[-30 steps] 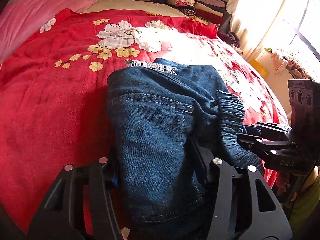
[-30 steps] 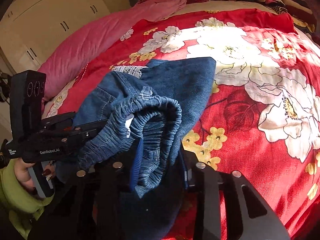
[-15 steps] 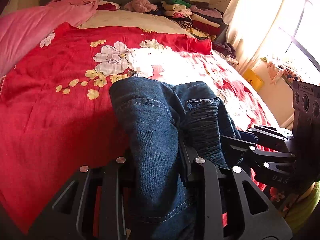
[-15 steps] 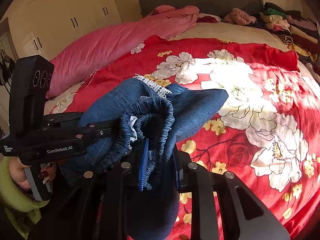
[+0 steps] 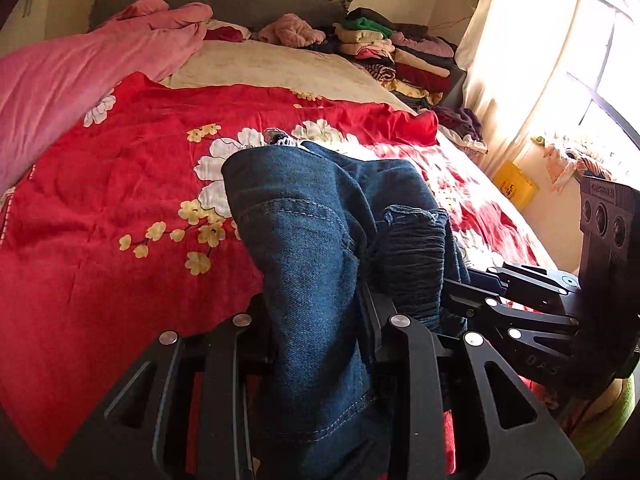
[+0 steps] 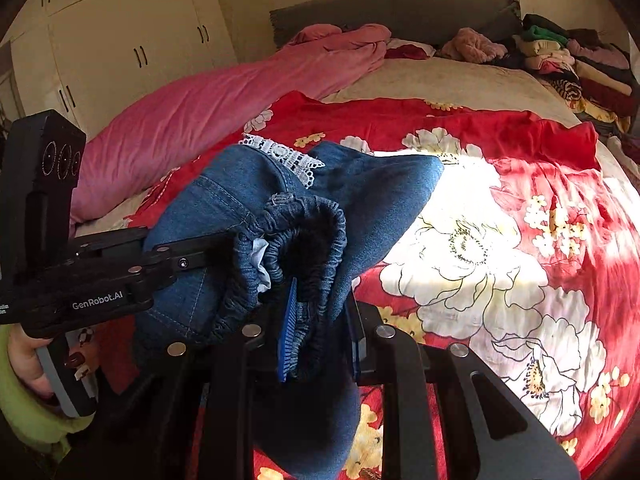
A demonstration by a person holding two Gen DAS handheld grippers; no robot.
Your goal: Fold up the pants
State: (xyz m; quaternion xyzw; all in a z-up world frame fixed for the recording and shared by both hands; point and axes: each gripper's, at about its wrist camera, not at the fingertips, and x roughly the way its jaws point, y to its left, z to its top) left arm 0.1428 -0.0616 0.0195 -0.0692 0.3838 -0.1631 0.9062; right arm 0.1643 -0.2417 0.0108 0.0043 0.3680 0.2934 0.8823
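Blue denim pants (image 5: 304, 232) hang bunched above the red floral bedspread (image 5: 100, 200). In the left wrist view my left gripper (image 5: 316, 312) is shut on a thick fold of denim near a stitched pocket. My right gripper (image 5: 460, 296) comes in from the right and pinches the gathered waistband beside it. In the right wrist view my right gripper (image 6: 316, 332) is shut on the elastic waistband (image 6: 316, 216), with a blue pad showing against the cloth. There the left gripper (image 6: 224, 252) reaches in from the left and is buried in the pants (image 6: 380, 184). White lace trim (image 6: 284, 156) tops the bundle.
A pink quilt (image 5: 60, 76) lies along the bed's left side. Stacked folded clothes (image 5: 400, 52) sit at the far right corner by the grey headboard. A curtain and window (image 5: 520, 60) are to the right and a white wardrobe (image 6: 120, 40) to the left. A hand in a green sleeve (image 6: 24, 364) holds the left gripper.
Both grippers rose with the pants, which lifted off the bedspread into a tighter hanging bundle. The left jaws narrowed onto the denim. More of the headboard and room shows.
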